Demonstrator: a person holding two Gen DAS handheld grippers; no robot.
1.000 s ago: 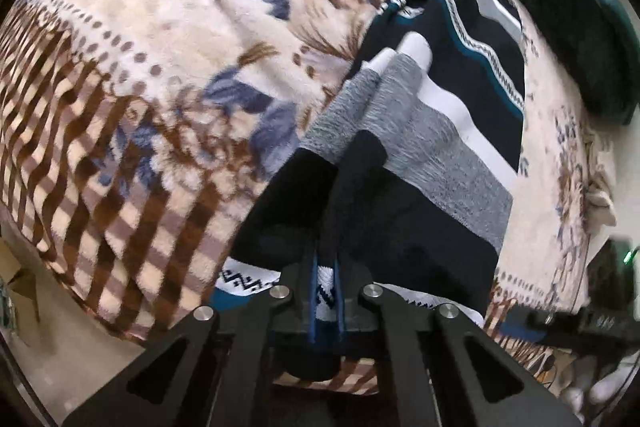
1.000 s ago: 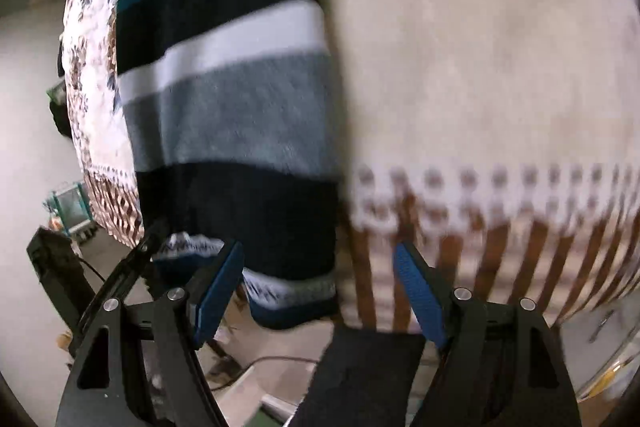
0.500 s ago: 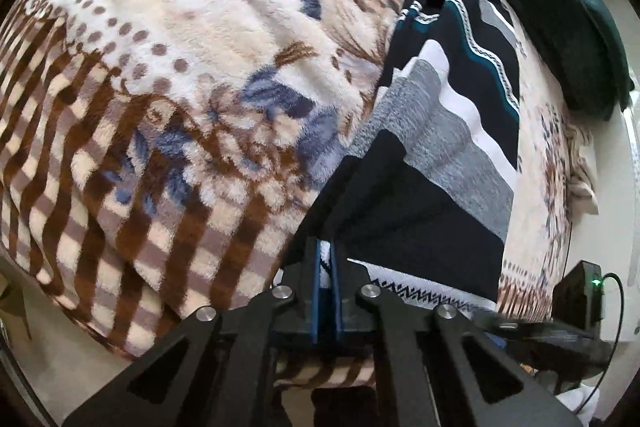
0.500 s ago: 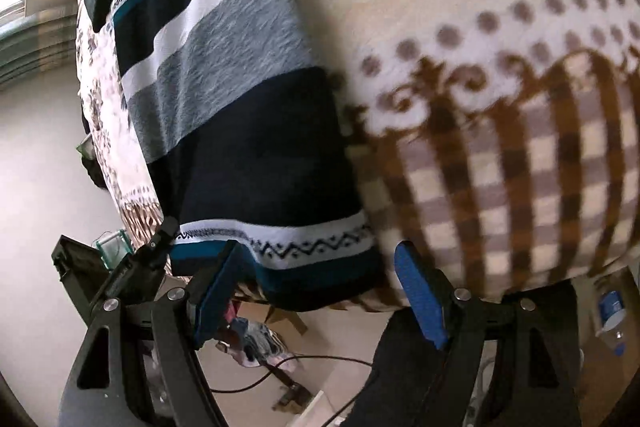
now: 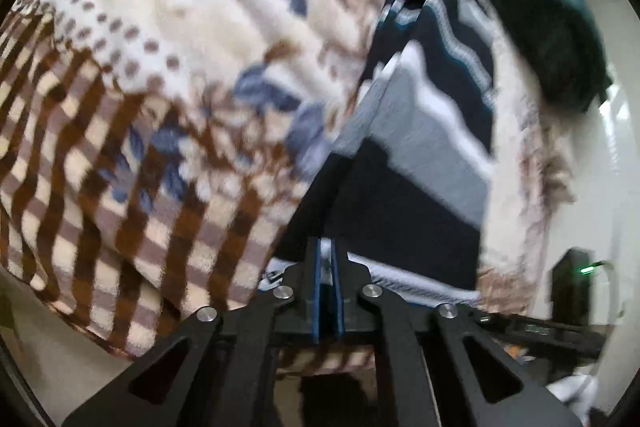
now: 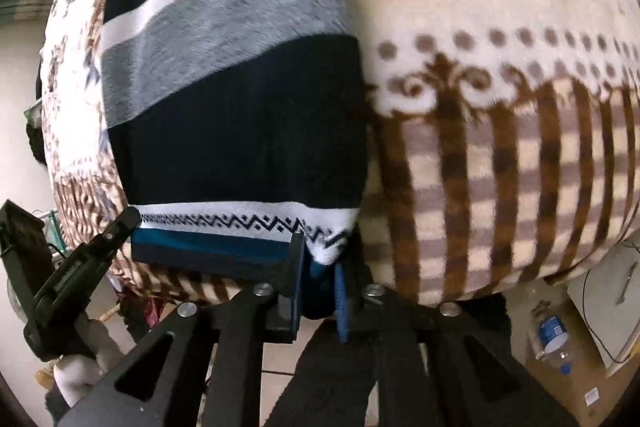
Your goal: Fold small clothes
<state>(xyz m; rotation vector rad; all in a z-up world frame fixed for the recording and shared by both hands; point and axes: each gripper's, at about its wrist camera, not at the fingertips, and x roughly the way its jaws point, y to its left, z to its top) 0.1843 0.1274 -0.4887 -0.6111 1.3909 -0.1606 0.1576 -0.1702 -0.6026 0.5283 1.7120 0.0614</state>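
A small knitted garment (image 6: 236,99), striped in navy, grey, white and teal with a zigzag-patterned white band along its hem, was seen spread flat on a fleecy cream blanket (image 6: 500,7) printed with brown checks, dots and blue-brown flowers. In the right wrist view the garment lay across the left half of the blanket, its hem reaching the blanket's near edge, where the fabric hung over the side.

The left gripper (image 5: 327,267) was clenched on the hem: its blue-padded jaws were pressed almost together, with a thin strip of white hem fabric pinched between them. From that grip a navy fold of the garment was seen rising away up the middle of the left wrist view, with the grey and white stripes beyond it. That view was blurred.

The right gripper (image 6: 318,267) was closed on the other hem corner, where the zigzag band (image 6: 248,223) and the teal stripe below it ended; a wad of the corner was held between the blue pads, which were kept slightly apart by the bunched cloth.

A dark teal fabric mass (image 5: 560,27) lay on the far part of the blanket in the left wrist view. A plastic bottle with a blue label (image 6: 554,335) was visible on the floor at the lower right of the right wrist view, beside a cardboard box (image 6: 580,383).
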